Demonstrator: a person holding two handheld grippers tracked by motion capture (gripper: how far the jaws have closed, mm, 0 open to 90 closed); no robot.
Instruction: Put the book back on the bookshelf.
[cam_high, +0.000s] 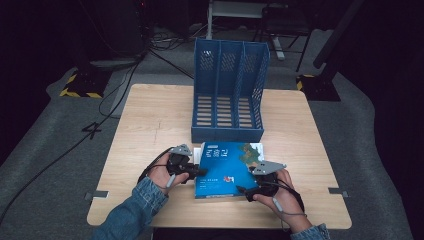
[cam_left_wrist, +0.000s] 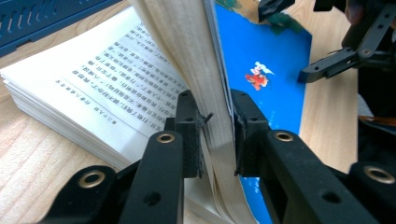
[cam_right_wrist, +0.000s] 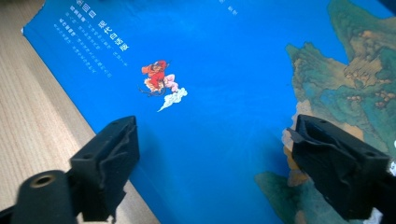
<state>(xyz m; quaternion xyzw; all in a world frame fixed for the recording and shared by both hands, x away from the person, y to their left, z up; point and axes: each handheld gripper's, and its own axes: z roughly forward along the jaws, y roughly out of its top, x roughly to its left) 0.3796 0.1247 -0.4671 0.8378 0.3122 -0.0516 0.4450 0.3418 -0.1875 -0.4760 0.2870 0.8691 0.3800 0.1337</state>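
The left gripper (cam_left_wrist: 217, 135) pinches the front cover and a thick bundle of pages of a blue paperback book (cam_high: 227, 170). Its two black jaws are pressed against this bundle from both sides, and the lifted part stands up between them and bends a little. To the left of these jaws, in the left gripper view, the lower pages (cam_left_wrist: 88, 100) lie flat on the wooden table (cam_high: 150, 125) and show printed text in vertical lines. To the right of the jaws the blue cover (cam_left_wrist: 268, 70) is seen with a small red figure on a white cloud. Farther beyond it, at the upper right, the right gripper (cam_left_wrist: 299, 42) is above the book's far edge.

The right gripper (cam_right_wrist: 210, 163) is spread wide, with nothing between its jaws. It hovers just over the cover; I cannot tell if it touches it. Ahead of its jaws is the same small red figure (cam_right_wrist: 159, 79), and to the right of them a green and brown landscape picture (cam_right_wrist: 345, 74).

In the high view the book lies between both hands, the left hand (cam_high: 162, 175) at its left edge and the right hand (cam_high: 280, 195) at its lower right corner. Beyond both grippers, just behind the book, a blue file rack (cam_high: 227, 90) with three compartments stands upright.
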